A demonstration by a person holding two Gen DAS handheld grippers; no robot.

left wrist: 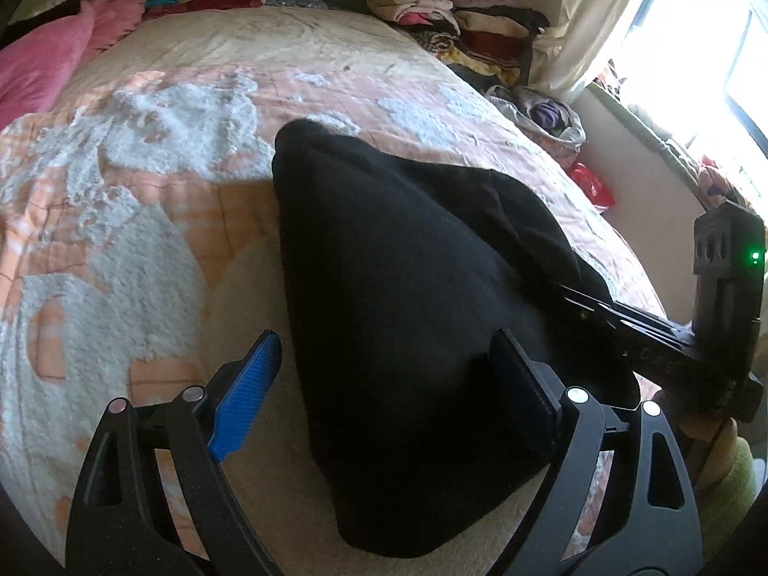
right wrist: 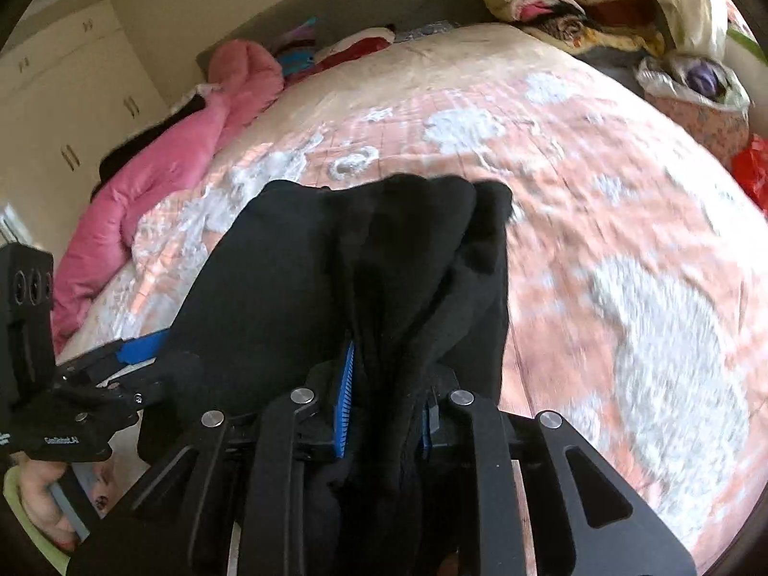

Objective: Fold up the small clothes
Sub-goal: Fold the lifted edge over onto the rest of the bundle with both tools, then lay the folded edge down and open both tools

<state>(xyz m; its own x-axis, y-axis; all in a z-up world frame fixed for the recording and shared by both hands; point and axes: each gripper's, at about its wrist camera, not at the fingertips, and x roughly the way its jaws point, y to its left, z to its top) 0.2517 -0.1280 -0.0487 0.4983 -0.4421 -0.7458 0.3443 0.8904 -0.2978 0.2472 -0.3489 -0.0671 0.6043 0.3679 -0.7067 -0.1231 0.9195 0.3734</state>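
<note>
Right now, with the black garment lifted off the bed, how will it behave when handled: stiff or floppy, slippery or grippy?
Probably floppy: the black garment bunches in folds and sags from the right gripper. Likely light, since one pinch seems to carry it. Its matte knit look suggests little slip against the ribbed blue pads.

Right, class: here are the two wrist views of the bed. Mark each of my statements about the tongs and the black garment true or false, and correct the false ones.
1. The right tongs are shut on the black garment. True.
2. The left tongs are clamped tight on the garment. False: their blue pads stand wide apart, with the cloth lying between them.
3. The garment is white. False: it is black.
4. A pink quilt is bunched along one edge of the bed. True.
5. The bedspread is plain blue. False: it is peach with white fluffy patches.
6. Folded clothes are piled at the far corner near the curtain. True.
</note>
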